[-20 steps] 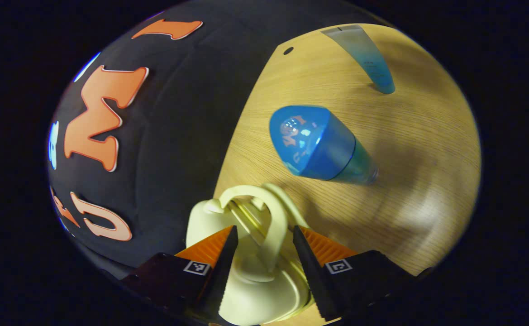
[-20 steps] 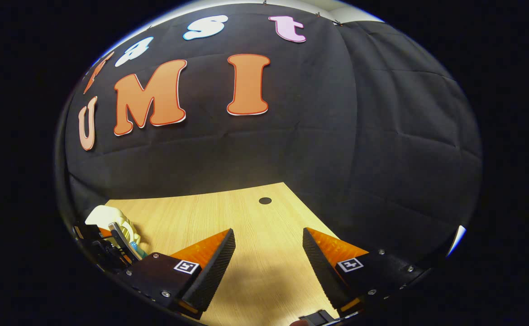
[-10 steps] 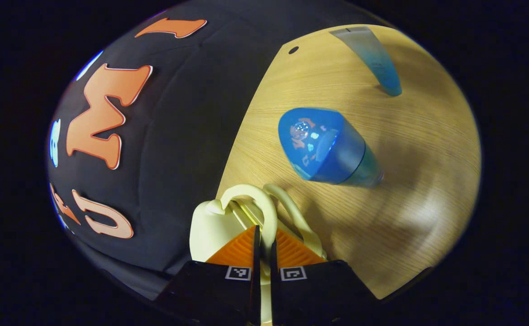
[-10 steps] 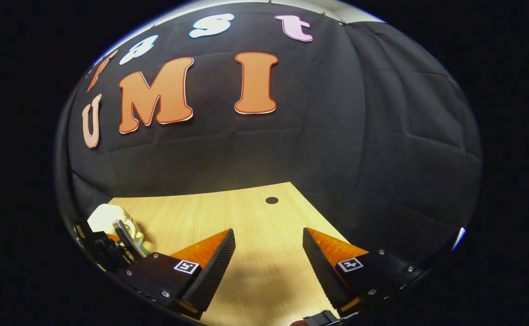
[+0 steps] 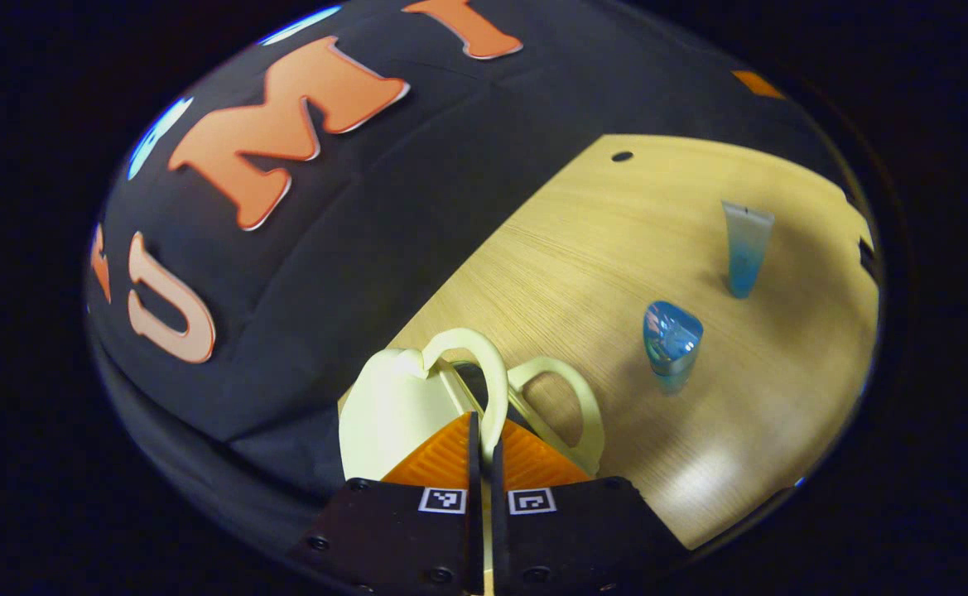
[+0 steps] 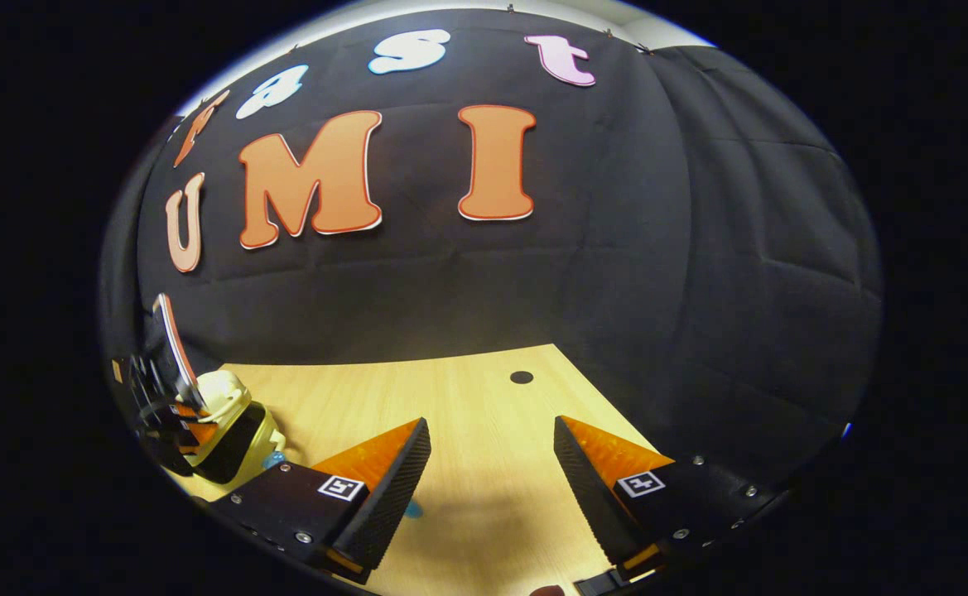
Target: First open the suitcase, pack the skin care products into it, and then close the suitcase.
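Wooden table [image 5: 583, 240] backed by black cloth wall [image 6: 616, 265]. Left gripper [image 5: 480, 430] pinched on cream suitcase [image 5: 384, 410] handle [image 5: 492, 389]; right gripper [image 6: 492, 480] parted, empty. Blue bottle [image 5: 671, 341] and tube [image 5: 744, 248] standing farther right.

Left gripper [image 5: 480, 443]: fingers pressed together, clamped on the suitcase handle [image 5: 488, 389]. Right gripper [image 6: 490, 472]: fingers spread wide, nothing between them, poised above the table [image 6: 484, 406].

A wooden table [image 5: 583, 240] with a small dark hole [image 6: 521, 377] meets the black cloth wall [image 6: 616, 265].
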